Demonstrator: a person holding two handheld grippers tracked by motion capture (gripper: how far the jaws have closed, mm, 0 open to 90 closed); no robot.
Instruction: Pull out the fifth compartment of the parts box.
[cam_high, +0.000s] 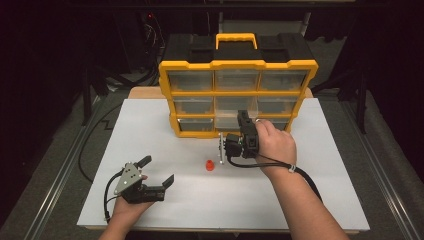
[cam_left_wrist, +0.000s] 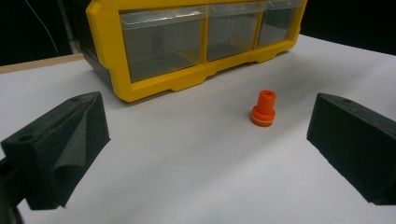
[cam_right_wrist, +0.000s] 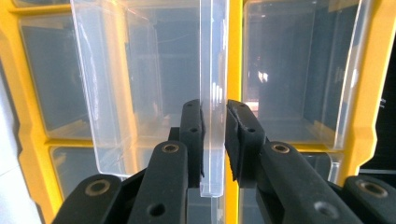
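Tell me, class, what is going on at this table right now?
A person works with a gripper in each hand. The right gripper is clamped on the clear front lip of a drawer in the yellow organizer. The left gripper rests open on the white table, near a small orange cap.

The yellow organizer (cam_high: 237, 95) blocks the desk (cam_high: 310, 200) at twelve o'clock; a small orange cap (cam_high: 210, 165) stands at centre, with open white surface around it elsewhere.

Lab: dark rig rails (cam_high: 60, 175), cables (cam_high: 90, 145), white table (cam_high: 300, 190).
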